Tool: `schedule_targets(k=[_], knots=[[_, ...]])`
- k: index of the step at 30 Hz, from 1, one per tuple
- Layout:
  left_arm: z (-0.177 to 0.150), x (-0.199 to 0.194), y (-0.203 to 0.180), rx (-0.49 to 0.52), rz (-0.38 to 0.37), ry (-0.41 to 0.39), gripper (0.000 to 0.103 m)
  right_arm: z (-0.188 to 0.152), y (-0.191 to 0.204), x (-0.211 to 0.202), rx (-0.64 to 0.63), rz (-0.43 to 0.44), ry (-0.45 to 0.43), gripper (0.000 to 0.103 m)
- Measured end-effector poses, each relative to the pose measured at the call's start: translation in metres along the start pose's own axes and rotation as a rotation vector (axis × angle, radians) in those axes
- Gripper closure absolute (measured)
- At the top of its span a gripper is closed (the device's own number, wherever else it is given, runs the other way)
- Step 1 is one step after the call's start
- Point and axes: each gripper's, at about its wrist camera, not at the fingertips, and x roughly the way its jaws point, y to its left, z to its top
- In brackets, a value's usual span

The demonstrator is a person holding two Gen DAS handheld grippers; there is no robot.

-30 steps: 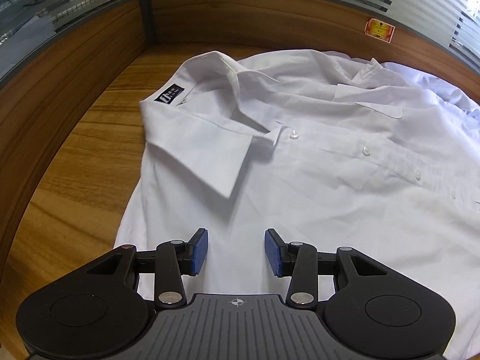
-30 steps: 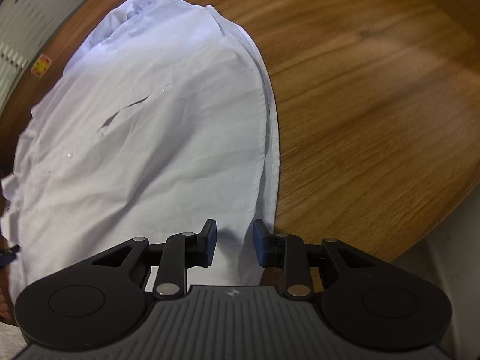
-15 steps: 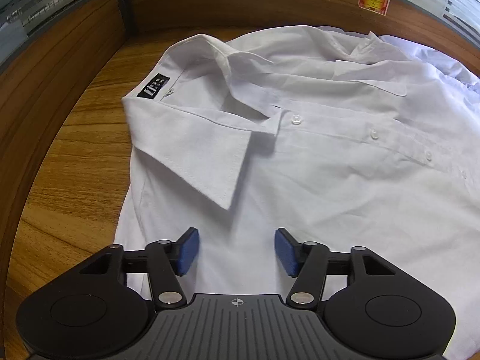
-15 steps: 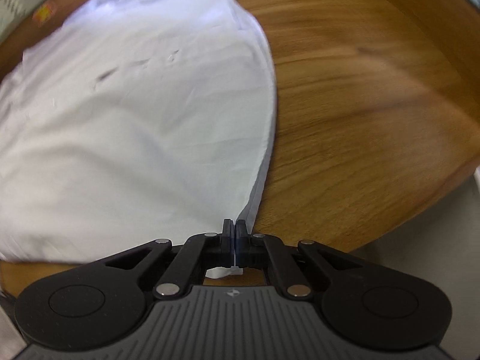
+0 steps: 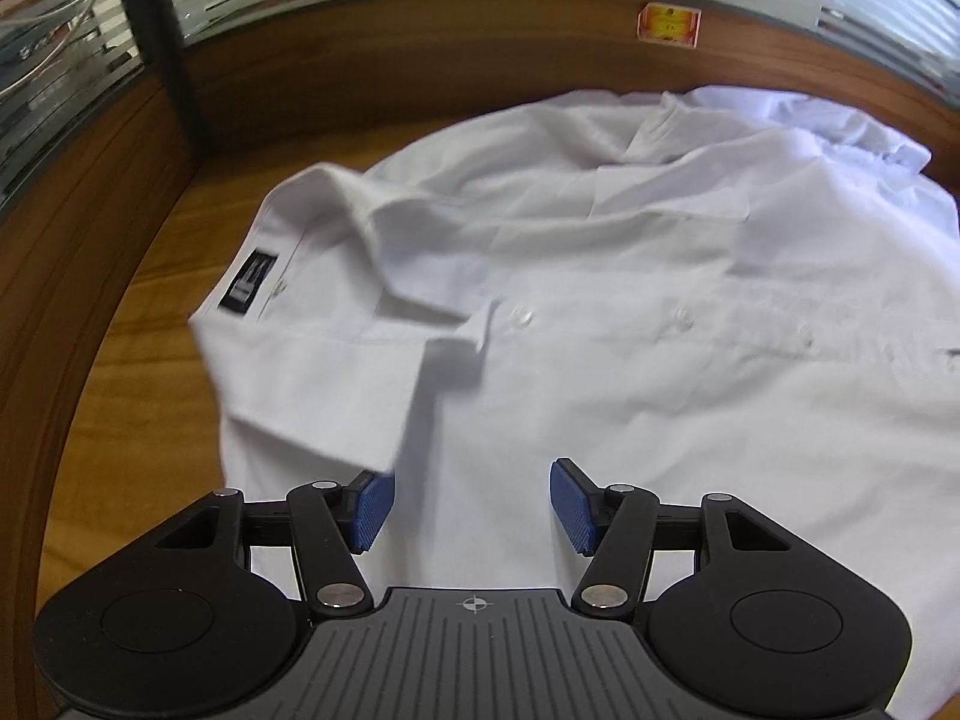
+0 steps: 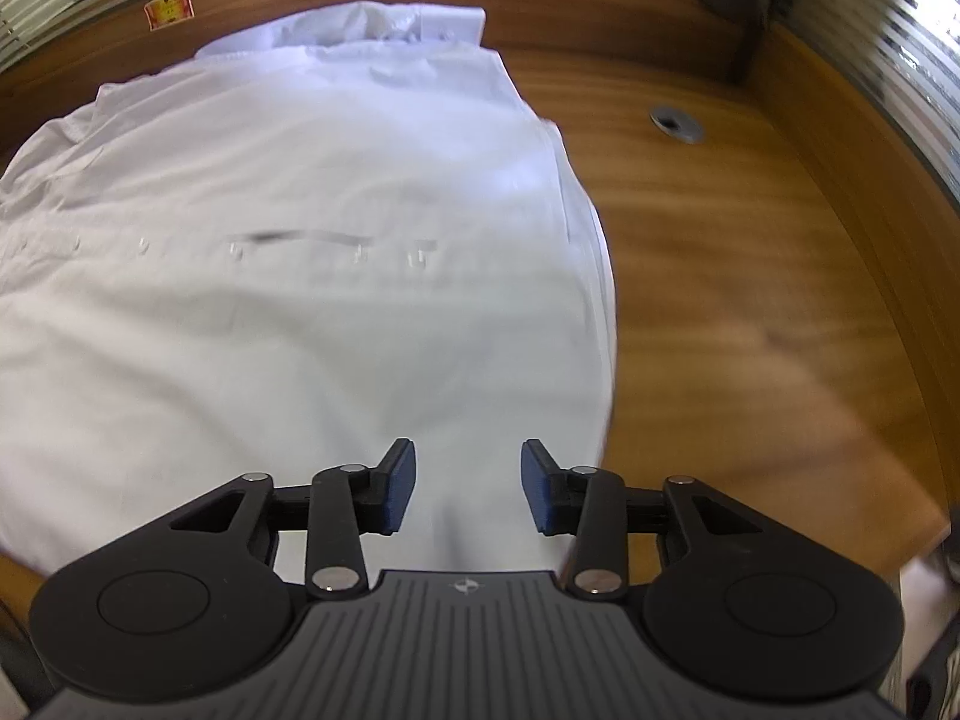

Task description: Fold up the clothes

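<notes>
Bare desk (image 6: 750, 276) right of the shirt (image 6: 300, 330), broken only by a round cable port (image 6: 677, 122). Narrower bare strip (image 5: 150, 372) left of the collar (image 5: 336, 324). Hemmed in behind and at both sides by wooden walls (image 5: 420, 60).

White cloth shirt (image 5: 600, 360), wood table (image 5: 150, 420)
</notes>
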Motion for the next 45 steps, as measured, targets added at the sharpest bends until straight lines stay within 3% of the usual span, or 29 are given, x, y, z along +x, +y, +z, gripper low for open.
schedule_targets(k=[7,14,16,20,25,35,41,45], knots=[[0.011,0.014,-0.007,-0.003,-0.002,0.014,0.042,0.040,0.015,0.038,-0.049,0.054,-0.008,0.057],[0.012,0.017,-0.003,-0.031,-0.007,0.031,0.042,0.046,0.024,0.072,-0.103,0.055,0.052,0.057],[0.013,0.007,-0.001,-0.050,-0.032,0.000,0.042,0.046,0.015,0.073,-0.087,0.039,0.052,0.050],[0.021,-0.007,0.002,-0.100,-0.031,-0.070,0.042,0.047,-0.011,0.069,-0.013,-0.036,0.039,0.054],[0.036,-0.011,0.003,-0.178,-0.077,-0.107,0.042,0.065,-0.050,0.058,0.112,-0.032,-0.033,0.055],[0.034,0.014,-0.028,-0.121,-0.104,-0.004,0.042,0.112,-0.073,0.093,0.115,0.074,-0.008,0.055],[0.021,0.028,-0.036,-0.117,-0.083,0.050,0.042,0.117,-0.075,0.118,0.106,0.108,0.051,0.055],[0.012,0.034,-0.038,-0.121,-0.047,0.069,0.042,0.116,-0.066,0.117,0.097,0.103,0.043,0.058]])
